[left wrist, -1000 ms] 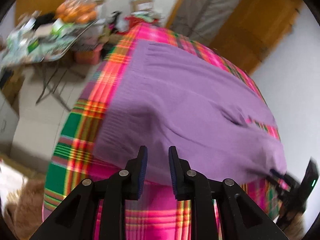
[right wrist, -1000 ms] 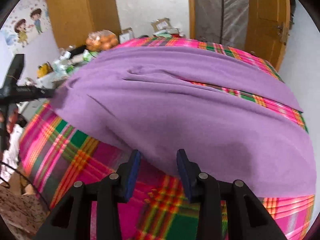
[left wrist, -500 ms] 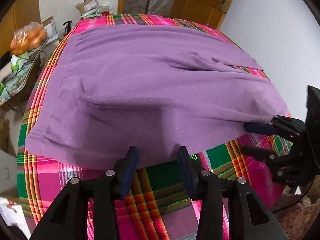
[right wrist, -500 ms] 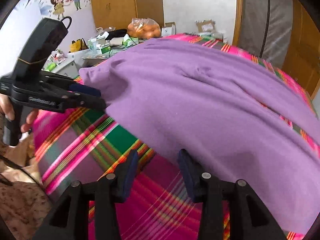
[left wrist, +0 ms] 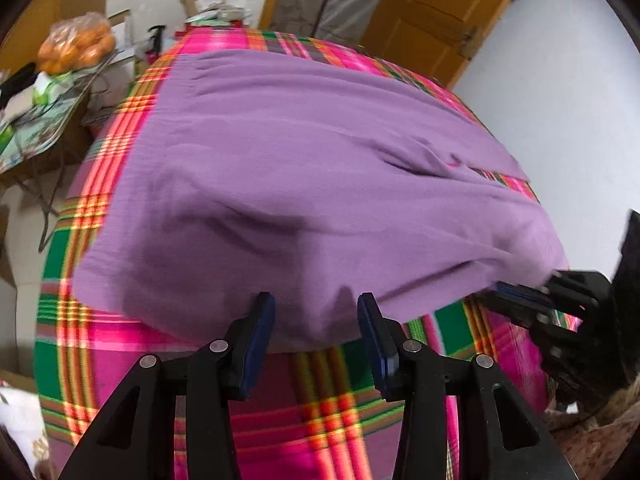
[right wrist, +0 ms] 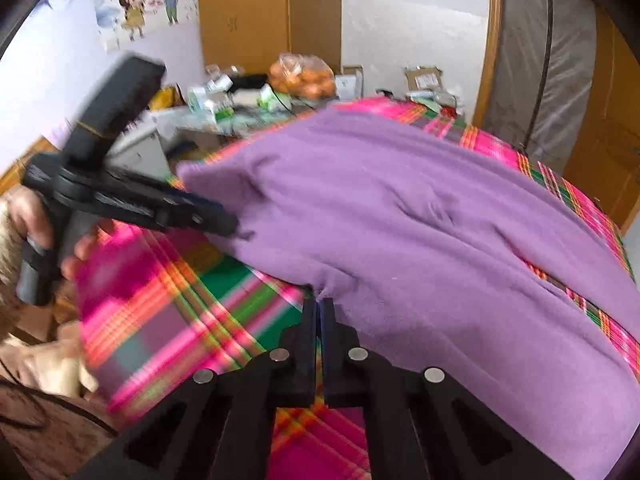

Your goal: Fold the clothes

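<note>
The right gripper (right wrist: 319, 304) has its two black fingers pressed together on the near hem of the soft purple knitted garment (right wrist: 420, 220), a small pucker of cloth caught right at the tips. Seen from the left wrist camera, this same right gripper (left wrist: 520, 294) bites the hem at the garment's right corner, where the fabric draws into tight radiating creases.

The left gripper (left wrist: 316, 316) stands spread about halfway, its blue-padded fingers straddling the near hem of the garment (left wrist: 320, 184) further along; the cloth edge hangs between the pads, and they do not seem to press it. A person's hand (right wrist: 36, 224) grips this tool's handle at the left of the right-wrist view.

The garment lies spread over the bright pink, green and orange plaid tablecloth (left wrist: 320, 412), mostly flat, with a ridge of wrinkles near its middle and its near hem slightly raised.

The step in hand looks like taking hold of the near hem at two points to begin a fold. The next move probably calls for the left fingers to clamp on the hem, then both hands to lift together and carry the edge over toward the far side, keeping it taut and level.
</note>
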{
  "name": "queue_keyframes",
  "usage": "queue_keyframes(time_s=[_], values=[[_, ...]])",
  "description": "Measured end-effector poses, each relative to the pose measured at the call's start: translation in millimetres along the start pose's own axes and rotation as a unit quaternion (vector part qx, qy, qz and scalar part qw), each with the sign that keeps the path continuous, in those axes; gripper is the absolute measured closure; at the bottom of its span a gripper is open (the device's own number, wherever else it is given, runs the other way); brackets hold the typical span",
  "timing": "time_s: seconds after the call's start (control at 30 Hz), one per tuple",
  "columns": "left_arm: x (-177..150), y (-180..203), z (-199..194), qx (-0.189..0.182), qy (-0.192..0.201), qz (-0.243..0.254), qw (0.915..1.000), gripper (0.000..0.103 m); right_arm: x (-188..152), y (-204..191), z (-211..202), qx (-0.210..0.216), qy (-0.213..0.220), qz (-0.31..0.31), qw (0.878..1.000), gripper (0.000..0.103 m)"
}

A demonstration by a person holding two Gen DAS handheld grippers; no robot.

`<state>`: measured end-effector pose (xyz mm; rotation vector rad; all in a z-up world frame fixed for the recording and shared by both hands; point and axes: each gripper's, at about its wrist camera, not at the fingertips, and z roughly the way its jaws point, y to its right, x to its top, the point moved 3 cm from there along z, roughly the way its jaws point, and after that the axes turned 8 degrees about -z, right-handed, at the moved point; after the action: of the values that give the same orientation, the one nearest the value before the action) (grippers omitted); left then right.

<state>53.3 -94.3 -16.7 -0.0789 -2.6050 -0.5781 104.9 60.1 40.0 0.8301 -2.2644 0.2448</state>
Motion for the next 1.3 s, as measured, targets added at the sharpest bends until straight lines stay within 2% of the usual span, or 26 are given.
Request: queue_keyframes(time_s=[0.07, 0.23, 0.33, 0.43, 0.57, 0.6, 0.63, 0.67, 0.73, 0.83, 0.87, 1.0, 1.07, 1.17, 1.3], values=[[2.1, -9.3, -3.5, 0.0, 0.003, -0.018, 0.9998, 0.058, -0.9, -6.7, 0.3, 0.021, -0.005, 0.008, 1.0, 0.101], [2.4, -26.2, -11.9, -0.008, 0.012, -0.05, 0.9987, 0.058, -22.7, -16.8, 16.0, 0.028, -0.056, -0.006, 0.998, 0.101], [2.6, -29.7, -14.0, -0.004, 0.013, -0.056, 0.9983, 0.058, -26.5, -11.4, 10.6, 0.027, -0.053, 0.001, 0.998, 0.1], [3.3, -34.8, -16.2, 0.0, 0.014, -0.062, 0.998, 0.058, -29.2, 2.0, -0.5, 0.05, -0.051, 0.02, 0.997, 0.097], [4.9, -43.2, -19.0, 0.005, 0.018, -0.074, 0.9971, 0.058, -38.9, 39.1, -26.8, 0.03, -0.03, 0.048, 0.998, 0.082], [4.9, -45.0, -19.8, 0.004, 0.018, -0.076, 0.9969, 0.058, -44.8, 54.0, -33.8, 0.013, -0.025, 0.065, 0.997, 0.077], [5.0, -46.7, -20.6, 0.005, 0.02, -0.078, 0.9967, 0.058, -54.3, 75.6, -40.8, -0.022, -0.025, 0.091, 0.995, 0.074], [5.2, -48.3, -21.4, 0.007, 0.021, -0.081, 0.9965, 0.058, -66.0, 100.2, -47.8, -0.067, -0.03, 0.12, 0.99, 0.069], [6.4, -51.3, -22.6, 0.016, 0.025, -0.087, 0.9958, 0.058, -89.4, 142.8, -60.5, -0.133, -0.034, 0.183, 0.974, 0.067], [8.1, -55.9, -24.8, 0.021, 0.029, -0.102, 0.9941, 0.058, -123.9, 201.2, -78.5, -0.211, -0.036, 0.272, 0.938, 0.06], [8.7, -56.8, -25.3, 0.02, 0.029, -0.108, 0.9935, 0.058, -132.4, 215.5, -82.1, -0.23, -0.04, 0.284, 0.93, 0.056], [13.2, -49.6, -28.5, 0.041, 0.042, -0.104, 0.9929, 0.058, -157.3, 255.7, -90.9, -0.324, -0.077, 0.289, 0.898, 0.053], [16.1, -44.2, -30.0, 0.03, 0.049, -0.101, 0.9932, 0.058, -172.8, 274.2, -96.7, -0.341, -0.085, 0.307, 0.885, 0.049], [21.9, -38.0, -26.6, 0.031, 0.054, -0.096, 0.9934, 0.058, -192.9, 295.0, -104.6, -0.344, -0.084, 0.348, 0.868, 0.031], [32.3, -30.5, -18.7, 0.023, 0.052, -0.098, 0.9935, 0.058, -206.3, 307.6, -112.0, -0.346, -0.08, 0.376, 0.856, 0.031]])
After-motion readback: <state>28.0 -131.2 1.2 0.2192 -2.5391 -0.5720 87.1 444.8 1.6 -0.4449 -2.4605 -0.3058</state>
